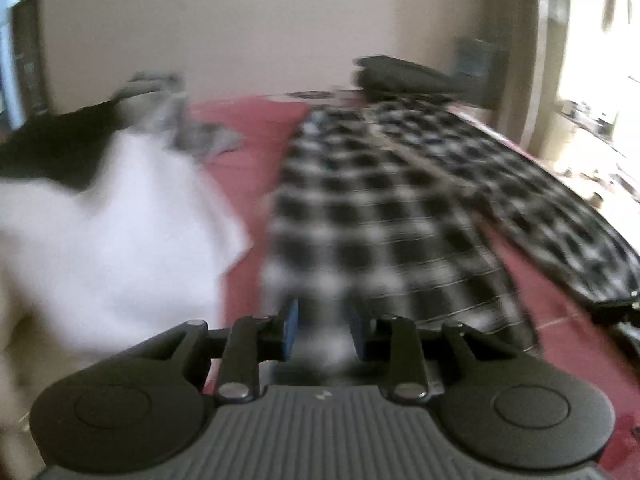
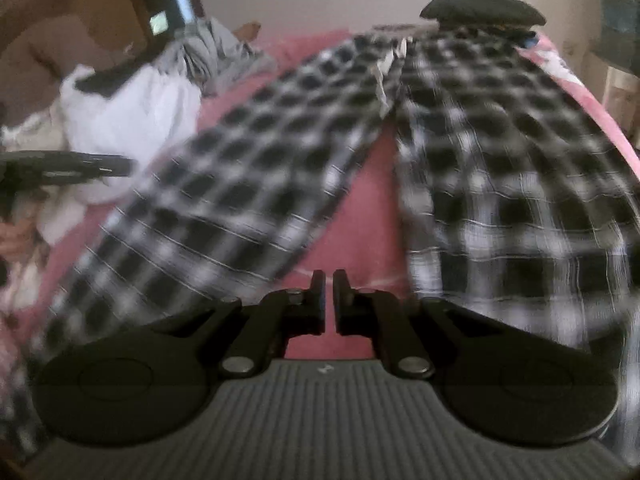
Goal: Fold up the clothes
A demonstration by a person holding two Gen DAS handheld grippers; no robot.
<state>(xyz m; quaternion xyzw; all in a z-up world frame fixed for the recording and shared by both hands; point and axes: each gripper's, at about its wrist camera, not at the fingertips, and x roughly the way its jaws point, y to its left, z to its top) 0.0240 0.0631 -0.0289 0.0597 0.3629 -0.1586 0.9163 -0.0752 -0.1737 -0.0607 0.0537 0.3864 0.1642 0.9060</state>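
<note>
Black-and-white plaid trousers (image 2: 240,184) lie spread on a pink bed sheet (image 2: 360,220), legs apart in a V, waist at the far end. In the left wrist view one leg (image 1: 360,200) runs up to my left gripper (image 1: 323,326). Its blue pads stand apart, and the blurred hem shows in the gap without being pinched. My right gripper (image 2: 328,296) hovers over the bare sheet between the two legs, fingers nearly together with nothing in them. The right wrist view also shows the left gripper (image 2: 124,166) side-on at the left edge.
A white garment (image 1: 120,220) with a black part and a grey garment (image 1: 168,104) are piled left of the trousers. A dark folded item (image 2: 480,8) sits at the bed's far end by the wall. A hand (image 2: 12,236) shows at the left edge.
</note>
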